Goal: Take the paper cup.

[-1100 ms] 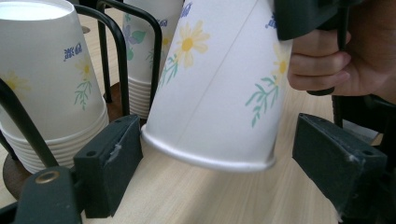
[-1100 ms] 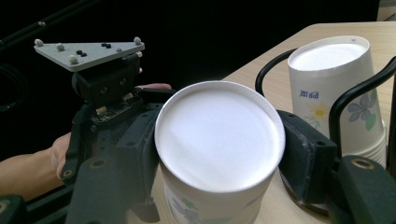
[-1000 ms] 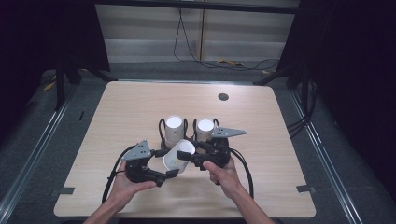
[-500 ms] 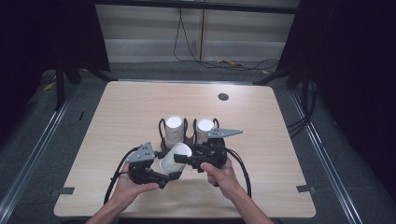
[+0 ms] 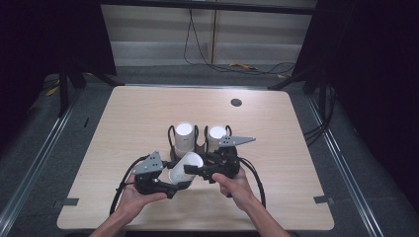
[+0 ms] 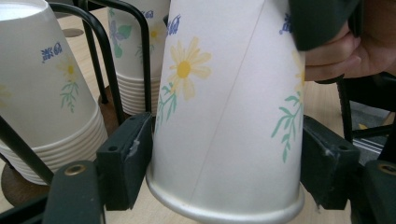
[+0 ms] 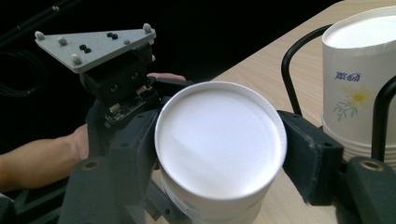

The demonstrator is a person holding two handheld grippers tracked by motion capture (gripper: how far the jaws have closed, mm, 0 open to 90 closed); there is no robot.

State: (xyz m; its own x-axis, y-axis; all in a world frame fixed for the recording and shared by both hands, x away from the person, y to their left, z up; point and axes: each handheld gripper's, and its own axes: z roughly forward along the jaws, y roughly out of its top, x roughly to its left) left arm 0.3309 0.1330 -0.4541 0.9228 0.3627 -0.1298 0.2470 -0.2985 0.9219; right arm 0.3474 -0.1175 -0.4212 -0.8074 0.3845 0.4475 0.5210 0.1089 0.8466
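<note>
The left gripper (image 5: 174, 183) clamps the wide rim end of a white paper cup with yellow flowers (image 5: 184, 168), and the right gripper (image 5: 193, 170) closes on its base end. The cup lies tilted near the front edge of the wooden table (image 5: 123, 118), just before two stacks of cups (image 5: 184, 137) in a black wire rack (image 5: 196, 143).

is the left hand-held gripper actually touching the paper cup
Touching. In the left gripper view both black pads of the left hand-held gripper press against the flowered wall of the paper cup, one on each side, with no gap showing.
</note>
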